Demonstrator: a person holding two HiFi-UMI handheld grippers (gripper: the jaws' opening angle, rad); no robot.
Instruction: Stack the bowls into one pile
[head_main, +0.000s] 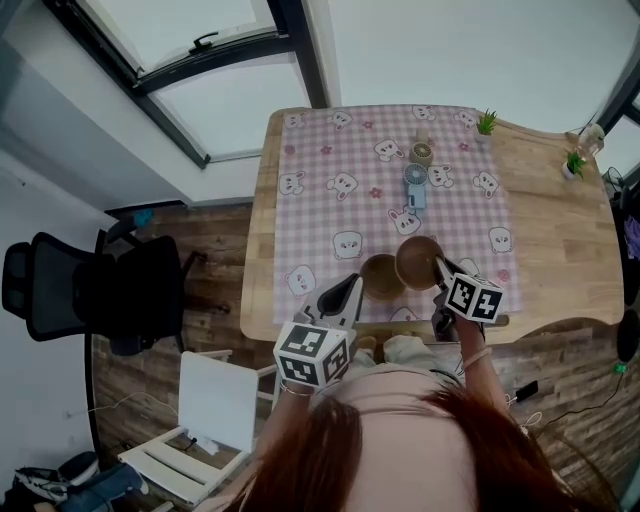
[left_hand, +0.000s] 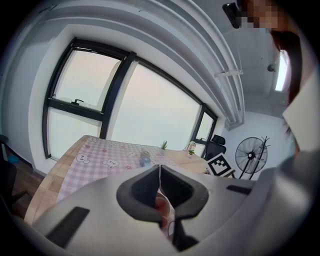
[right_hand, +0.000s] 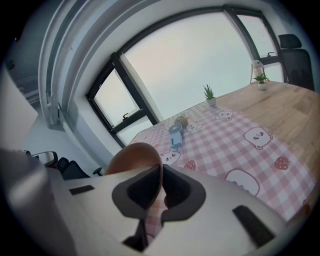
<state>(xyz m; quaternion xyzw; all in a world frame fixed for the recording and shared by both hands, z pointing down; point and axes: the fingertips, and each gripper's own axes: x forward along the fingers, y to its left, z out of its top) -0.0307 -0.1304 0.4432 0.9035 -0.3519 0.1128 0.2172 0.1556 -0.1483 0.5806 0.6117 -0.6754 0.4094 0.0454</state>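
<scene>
The left gripper (head_main: 350, 283) sits at the near table edge w/ its jaws pressed together and nothing btwn them. It is idle, just beside the resting bowl (head_main: 381, 274) but not touching it as far as the head view shows.

That bowl stands upright on the cloth (head_main: 340, 150), near the front edge. The held bowl (head_main: 417, 260) overlaps its right side in the head view. The right gripper (head_main: 438, 266) has its jaws clamped on that bowl's thin rim, one pad inside the wall and one outside, and the bowl looks tipped.

Step in hand, as I read it: carrying bowl no. 2 over to nest in bowl no. 1. The pile isn't made yet.

Next move prob. calls for:
- centring the held bowl over the resting one
- levelling it, since a tilted bowl could catch a rim and shove the lower one
- lowering till it seats, then letting the jaws part

The left gripper could steady the lower bowl if it slides.

Materials: both bowls are brown, matte, round and smooth, wood-like, though I can't confirm that. The cloth is a soft pink-white check w/ cartoon animal prints, so prob. little grip underneath. The table (head_main: 560, 220) is pale wood w/ a curvy edge. The gripper pads are dark and rubbery-looking on grey shells.
</scene>
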